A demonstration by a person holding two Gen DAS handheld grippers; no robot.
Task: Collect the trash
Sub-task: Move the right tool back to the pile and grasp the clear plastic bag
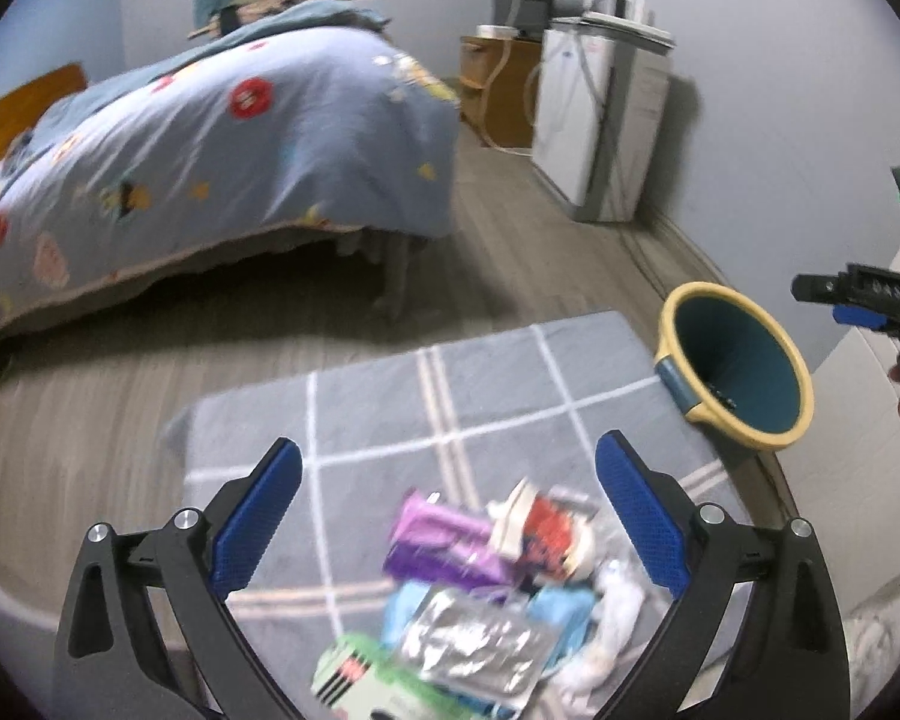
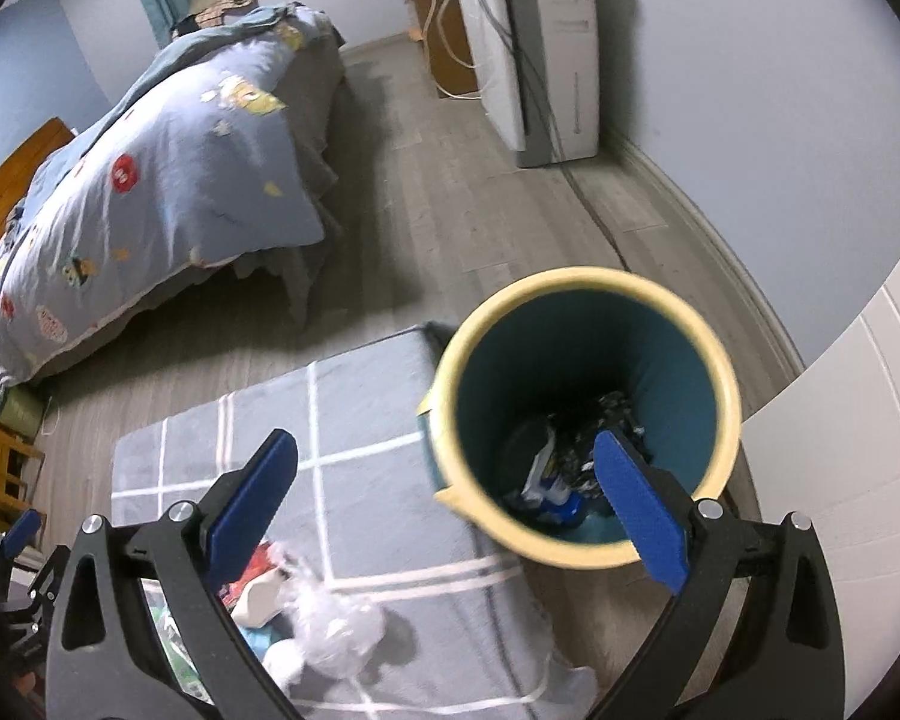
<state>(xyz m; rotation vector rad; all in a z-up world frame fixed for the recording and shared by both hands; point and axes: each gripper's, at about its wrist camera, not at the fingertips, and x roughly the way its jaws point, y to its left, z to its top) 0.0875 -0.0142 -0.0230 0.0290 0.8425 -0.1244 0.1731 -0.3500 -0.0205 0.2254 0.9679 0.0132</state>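
A pile of trash lies on a grey checked rug: a purple wrapper, a red and white packet, a silver foil pouch, a green and white box and crumpled clear plastic. My left gripper is open and empty just above the pile. A teal bin with a yellow rim stands at the rug's right edge and holds some trash. My right gripper is open and empty over the bin's near rim. The clear plastic also shows in the right wrist view.
A bed with a blue patterned duvet stands at the back left. A white appliance and a wooden cabinet stand along the far wall, with a cable on the wooden floor. A white panel is at right.
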